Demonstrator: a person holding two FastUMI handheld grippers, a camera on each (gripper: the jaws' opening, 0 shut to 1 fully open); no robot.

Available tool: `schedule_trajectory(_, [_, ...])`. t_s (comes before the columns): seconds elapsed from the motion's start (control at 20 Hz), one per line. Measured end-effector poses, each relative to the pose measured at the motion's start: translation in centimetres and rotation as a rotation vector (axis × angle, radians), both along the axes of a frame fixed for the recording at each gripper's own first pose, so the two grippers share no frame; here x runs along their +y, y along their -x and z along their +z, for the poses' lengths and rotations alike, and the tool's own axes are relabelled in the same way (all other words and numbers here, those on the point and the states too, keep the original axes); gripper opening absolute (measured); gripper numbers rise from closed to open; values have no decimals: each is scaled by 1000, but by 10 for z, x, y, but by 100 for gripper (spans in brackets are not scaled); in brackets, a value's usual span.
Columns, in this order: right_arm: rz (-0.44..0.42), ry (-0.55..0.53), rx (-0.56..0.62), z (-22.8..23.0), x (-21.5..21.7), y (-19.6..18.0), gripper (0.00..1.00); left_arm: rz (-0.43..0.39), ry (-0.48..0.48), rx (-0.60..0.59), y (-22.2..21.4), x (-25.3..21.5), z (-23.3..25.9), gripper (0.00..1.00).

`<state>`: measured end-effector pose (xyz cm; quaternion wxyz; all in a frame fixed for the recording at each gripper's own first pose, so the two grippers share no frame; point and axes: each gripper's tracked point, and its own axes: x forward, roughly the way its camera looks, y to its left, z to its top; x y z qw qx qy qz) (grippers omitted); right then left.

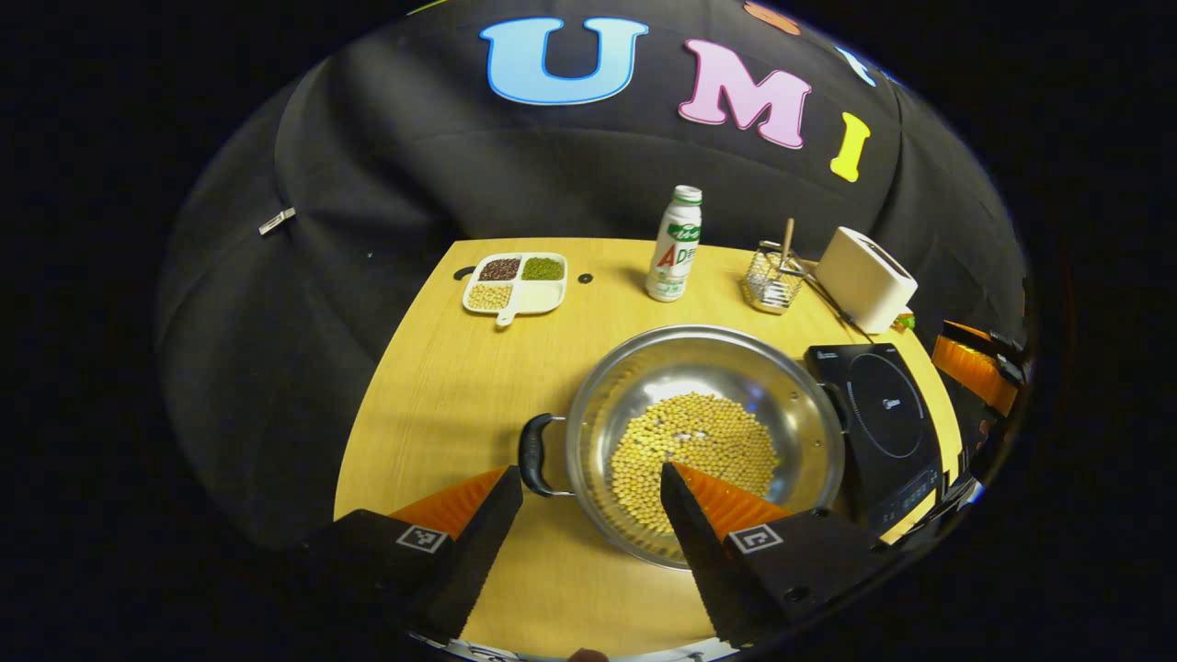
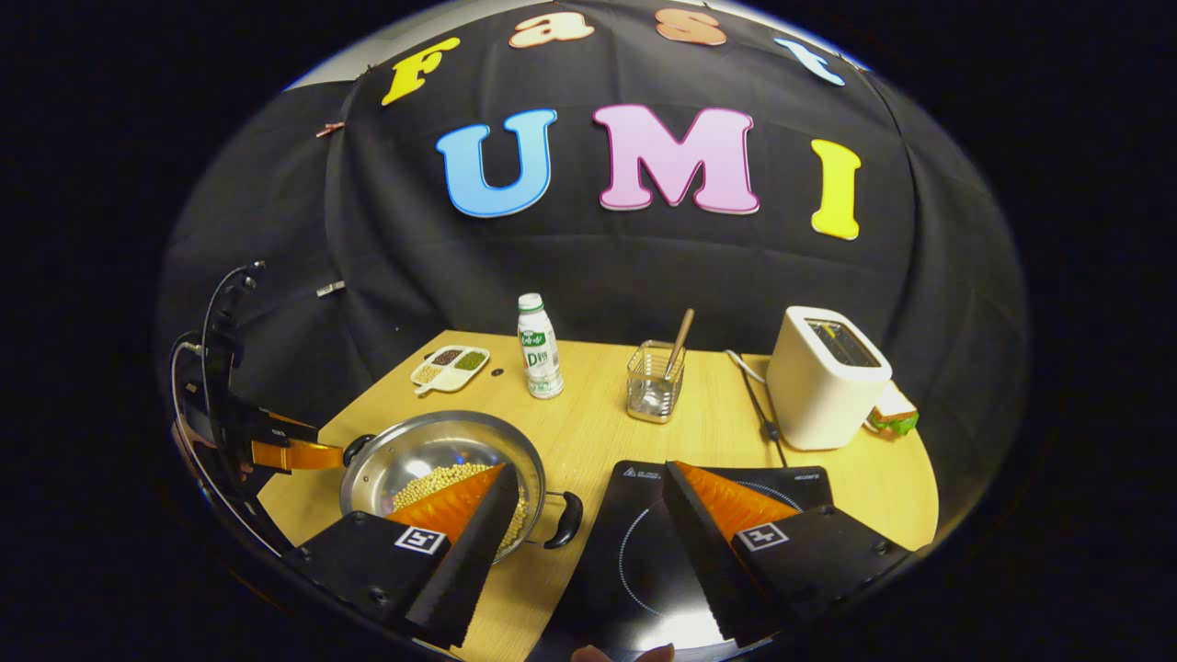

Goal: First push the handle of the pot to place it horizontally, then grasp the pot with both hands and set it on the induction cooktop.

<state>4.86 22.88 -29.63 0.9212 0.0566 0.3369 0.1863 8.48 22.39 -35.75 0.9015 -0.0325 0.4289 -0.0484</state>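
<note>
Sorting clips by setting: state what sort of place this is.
Likely a staged kitchen worktop inside a cloth-walled booth: an induction cooktop, a toaster and a steel pot of beans on a wooden table.

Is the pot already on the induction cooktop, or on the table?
On the table. The pot stands on the wooden table, beside the induction cooktop.

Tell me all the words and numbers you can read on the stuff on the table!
On the bottle: the label has print, too blurred to read.
On the induction cooktop: small white marks near its edges, too small to read.
On the toaster, pot and tray: no text visible.
</note>
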Motion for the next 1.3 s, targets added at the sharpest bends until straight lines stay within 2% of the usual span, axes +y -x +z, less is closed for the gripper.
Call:
schedule_trajectory(0.25, [27,6,112,-49,24,-4,99,-4,-10,71,-27,16,-42,95])
schedule_trajectory(0.4, [29,18,139,-66,31,-8,94,-27,3,114,-40,9,-64,95])
schedule_trajectory(0.45, [29,22,156,-73,35,-7,84,-34,5,133,-43,9,-72,94])
schedule_trajectory(0.5, [34,21,175,-79,39,-7,89,-35,1,141,-46,11,-77,94])
schedule_trajectory(0.6, [47,20,199,-88,48,-4,86,-39,-10,157,-50,14,-86,93])
schedule_trajectory(0.7, [61,36,225,-98,53,0,80,-64,-2,165,-49,13,-84,90])
schedule_trajectory(0.8, [61,49,252,-107,57,2,80,-92,25,171,-48,10,-86,86])
schedule_trajectory(0.85, [60,52,266,-112,59,3,80,-97,32,172,-48,9,-87,78])
schedule_trajectory(1.0, [49,61,308,-126,64,7,80,-101,24,176,-49,10,-88,67])
schedule_trajectory(1.05, [42,62,315,-129,65,5,80,-102,23,174,-50,12,-88,67])
schedule_trajectory(1.15, [35,54,364,-139,73,11,69,-101,24,173,-49,14,-88,66])
schedule_trajectory(1.25, [28,65,370,-143,75,9,68,-97,23,177,-48,16,-88,65])
schedule_trajectory(1.3, [25,80,379,-145,75,8,68,-101,21,179,-48,16,-88,70])
